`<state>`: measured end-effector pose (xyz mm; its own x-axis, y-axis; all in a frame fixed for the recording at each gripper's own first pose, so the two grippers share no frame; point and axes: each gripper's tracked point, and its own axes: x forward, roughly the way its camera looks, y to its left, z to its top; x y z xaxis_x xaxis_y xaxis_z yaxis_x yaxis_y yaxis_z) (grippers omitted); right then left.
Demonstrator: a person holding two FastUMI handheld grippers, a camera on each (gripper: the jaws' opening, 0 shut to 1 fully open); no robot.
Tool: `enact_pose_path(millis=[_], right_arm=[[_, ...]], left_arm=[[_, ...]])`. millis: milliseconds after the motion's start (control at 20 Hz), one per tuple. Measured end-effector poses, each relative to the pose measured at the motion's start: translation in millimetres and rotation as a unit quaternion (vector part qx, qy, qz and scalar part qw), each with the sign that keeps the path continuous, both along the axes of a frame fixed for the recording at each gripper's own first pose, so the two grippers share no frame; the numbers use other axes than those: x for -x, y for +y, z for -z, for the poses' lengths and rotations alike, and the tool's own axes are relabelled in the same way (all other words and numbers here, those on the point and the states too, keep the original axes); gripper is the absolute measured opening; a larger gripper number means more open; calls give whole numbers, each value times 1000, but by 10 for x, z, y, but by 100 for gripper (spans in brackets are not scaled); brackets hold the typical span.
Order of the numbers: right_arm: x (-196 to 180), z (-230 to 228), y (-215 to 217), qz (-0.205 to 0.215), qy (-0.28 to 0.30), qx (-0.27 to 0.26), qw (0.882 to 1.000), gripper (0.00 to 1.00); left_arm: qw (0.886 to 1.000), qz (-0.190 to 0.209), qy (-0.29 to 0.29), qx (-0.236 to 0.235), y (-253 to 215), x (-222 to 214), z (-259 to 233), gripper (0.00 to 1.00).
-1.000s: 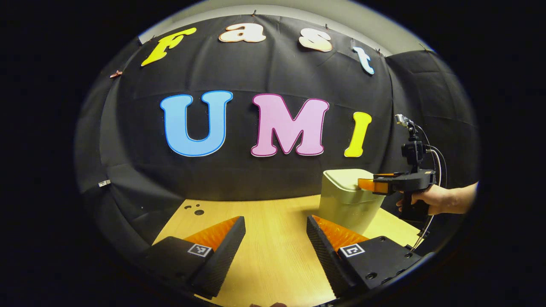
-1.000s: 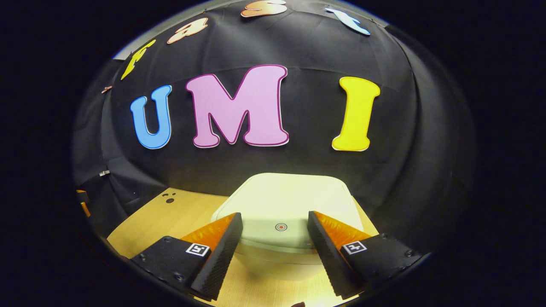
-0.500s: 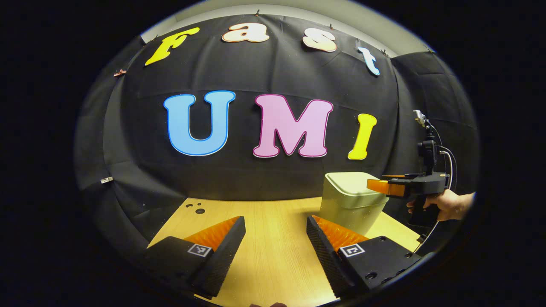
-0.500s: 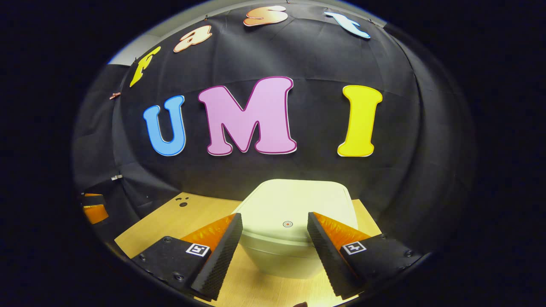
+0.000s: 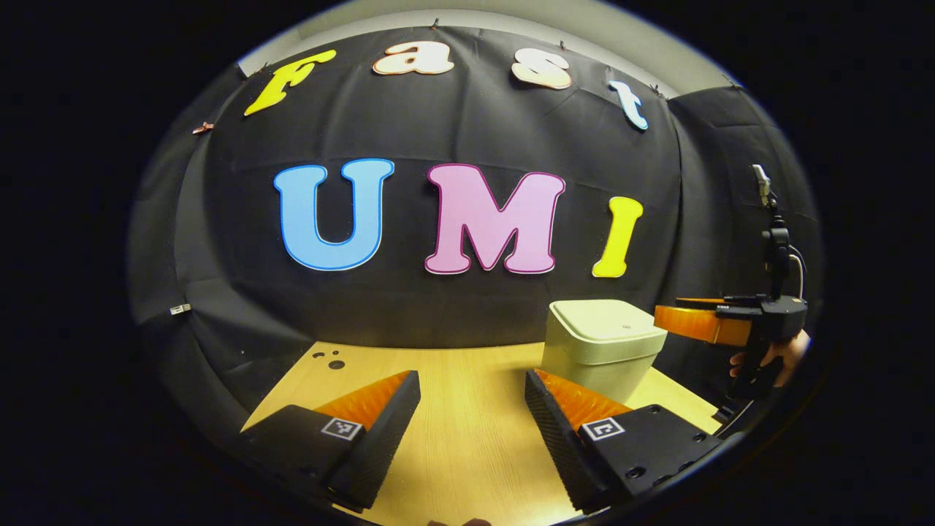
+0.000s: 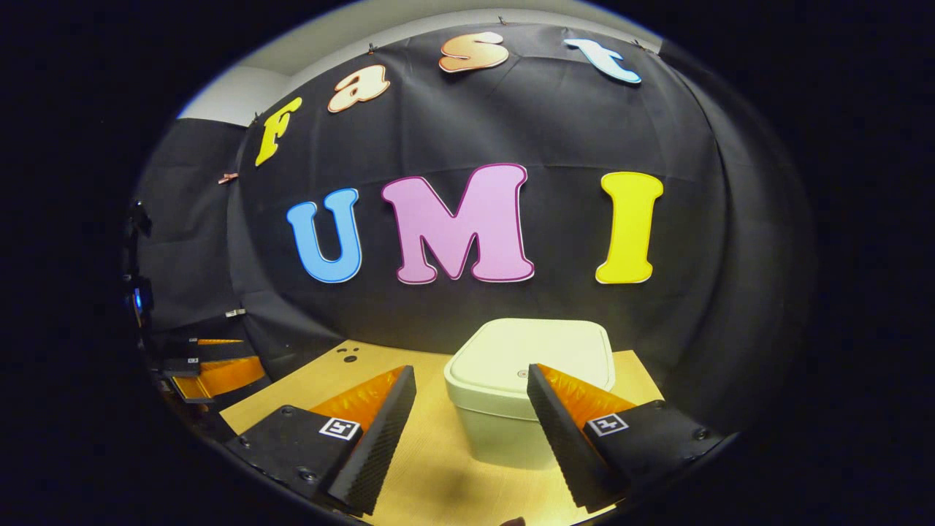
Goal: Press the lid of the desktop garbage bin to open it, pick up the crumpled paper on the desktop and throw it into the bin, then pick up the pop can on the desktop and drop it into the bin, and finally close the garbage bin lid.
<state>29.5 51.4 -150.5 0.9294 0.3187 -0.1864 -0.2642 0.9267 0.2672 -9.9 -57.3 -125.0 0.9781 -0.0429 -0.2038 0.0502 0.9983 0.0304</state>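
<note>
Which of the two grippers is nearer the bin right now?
The right gripper: in the left gripper view it hangs just beside the bin, level with its shut lid. The left gripper sits farther back over the table.

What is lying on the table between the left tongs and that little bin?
Nothing: in the left gripper view, bare wooden table runs from the left tongs to the closed garbage bin.

— What do you have in front of you besides the job?
— You have a pale wood counter with a few small dark holes near its far left corner, and black cloth hanging behind it.
</note>
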Motion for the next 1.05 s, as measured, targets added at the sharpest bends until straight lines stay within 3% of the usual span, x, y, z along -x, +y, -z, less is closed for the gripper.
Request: enact_pose_path(millis=[350, 1050], right_arm=[[321, -47, -68, -24, -10, -6, 1000, 96], [484, -24, -162, -72, -28, 2, 997, 97]], left_arm=[[1000, -11, -3, -13, -114, -6, 27, 94], [999, -22, -7, -32, -467, -46, 51, 94]])
